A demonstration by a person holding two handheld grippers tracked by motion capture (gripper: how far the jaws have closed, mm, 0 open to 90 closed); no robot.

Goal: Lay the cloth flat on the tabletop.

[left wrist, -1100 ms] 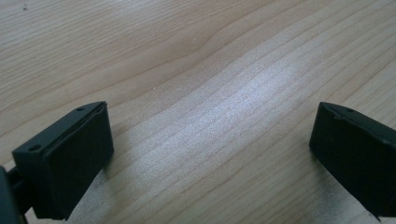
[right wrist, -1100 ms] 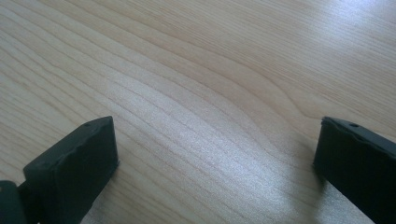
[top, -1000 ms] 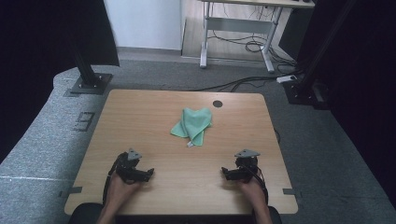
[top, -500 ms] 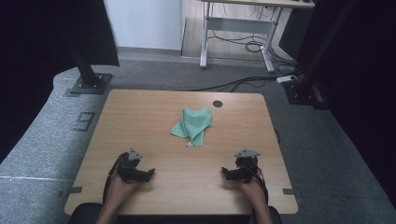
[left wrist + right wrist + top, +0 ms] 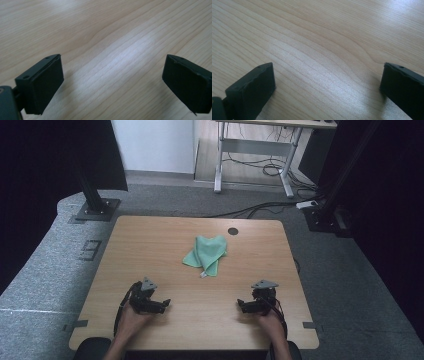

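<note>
change: nothing has moved against the earlier high views; both grippers rest in the same spots near the front edge, and the cloth lies as it did.
meaning: by my judgement the work on the cloth has not begun; a reach forward toward it would be the first move.
left gripper (image 5: pixel 161 304): on the tabletop (image 5: pixel 150 245) at front left, jaws spread wide, nothing between them but bare wood, as the left gripper view shows.
right gripper (image 5: pixel 243 305): at front right, jaws likewise wide apart and holding nothing; they point inward toward the left gripper.
cloth (image 5: pixel 207 254): green, crumpled in a loose fold, near the middle of the tabletop toward its far edge, well apart from both grippers.
hole (image 5: pixel 232 231): dark round opening just beyond the cloth, near the far edge.
</note>
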